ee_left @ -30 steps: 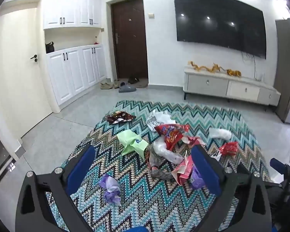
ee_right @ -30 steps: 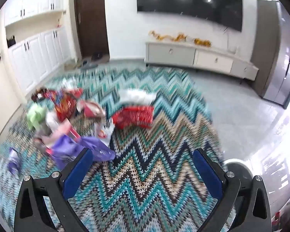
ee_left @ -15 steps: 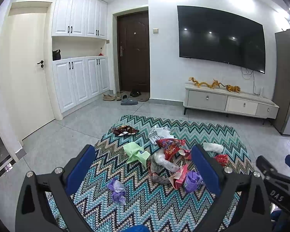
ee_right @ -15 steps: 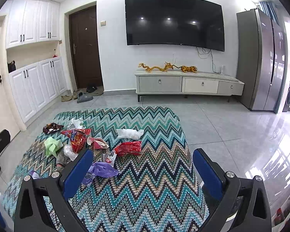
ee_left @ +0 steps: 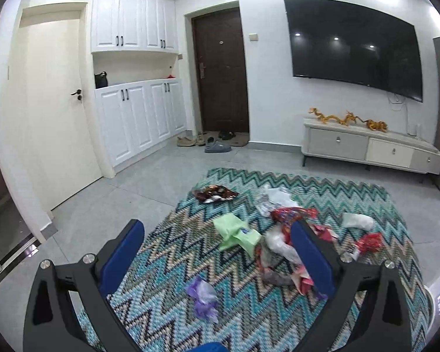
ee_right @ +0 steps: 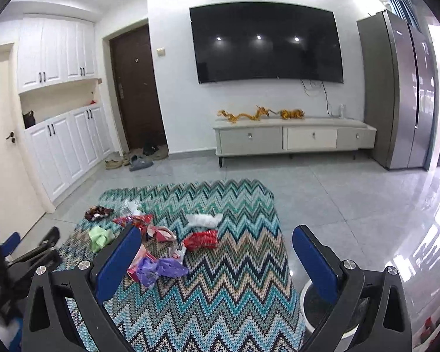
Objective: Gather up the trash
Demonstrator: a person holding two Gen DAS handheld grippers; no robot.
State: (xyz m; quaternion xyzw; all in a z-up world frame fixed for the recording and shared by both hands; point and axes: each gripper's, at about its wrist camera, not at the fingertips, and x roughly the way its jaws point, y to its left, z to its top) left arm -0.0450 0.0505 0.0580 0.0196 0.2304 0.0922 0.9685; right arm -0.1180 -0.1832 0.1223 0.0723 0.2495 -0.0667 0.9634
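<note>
Trash (ee_left: pixel 281 234) lies scattered over the zigzag rug (ee_right: pixel 220 299), wrappers and bags bunched toward its left and far part, so by my reckoning nothing has been collected yet. The left gripper (ee_left: pixel 217 249) and right gripper (ee_right: pixel 217 252) both hang above the rug with jaws wide and empty. A white bin (ee_right: pixel 316 308), if I read that blurred round rim right, stands just off the rug's near right corner.
</note>
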